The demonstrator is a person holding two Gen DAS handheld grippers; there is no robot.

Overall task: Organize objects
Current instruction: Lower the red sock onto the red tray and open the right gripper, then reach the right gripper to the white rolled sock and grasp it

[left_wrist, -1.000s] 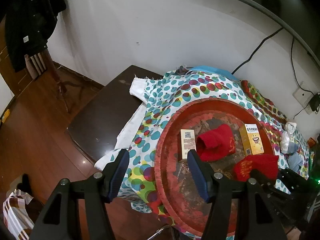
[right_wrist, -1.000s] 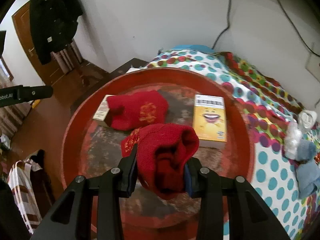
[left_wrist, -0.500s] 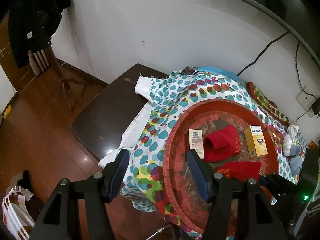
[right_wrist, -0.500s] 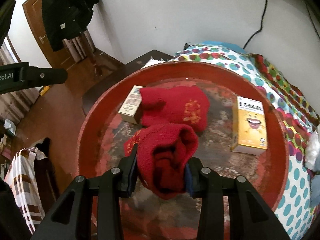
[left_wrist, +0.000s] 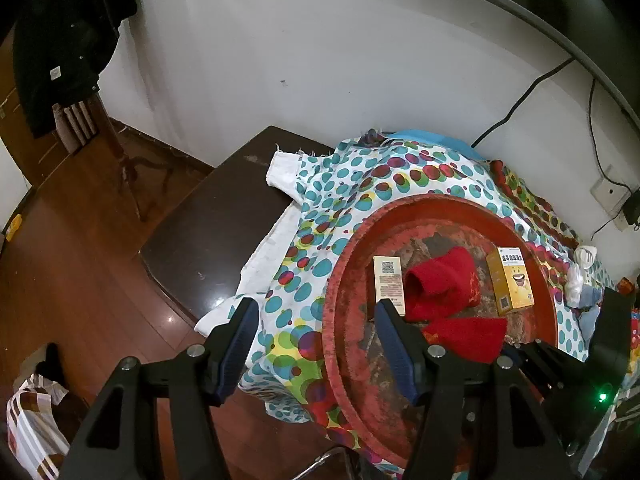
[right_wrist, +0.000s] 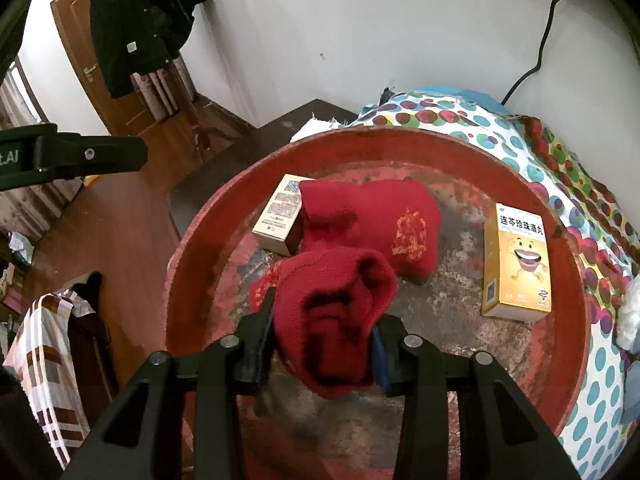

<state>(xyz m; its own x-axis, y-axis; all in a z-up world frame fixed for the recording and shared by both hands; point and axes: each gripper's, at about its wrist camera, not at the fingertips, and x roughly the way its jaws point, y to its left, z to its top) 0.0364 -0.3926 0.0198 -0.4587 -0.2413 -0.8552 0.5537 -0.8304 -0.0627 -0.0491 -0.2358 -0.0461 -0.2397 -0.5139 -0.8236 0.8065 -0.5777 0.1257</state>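
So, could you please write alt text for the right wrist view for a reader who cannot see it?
The right gripper, its jaws just opening, has a bunched red sock between its fingers above a round red tray. A second red sock lies in the tray between a beige box and a yellow box.

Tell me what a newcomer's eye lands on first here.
The big round red tray on the polka-dot cloth. Then the red knitted sock bunched between the right tool's fingers, which have just been opening, with its mate behind it. Right of them, a yellow box with a grinning cartoon face.
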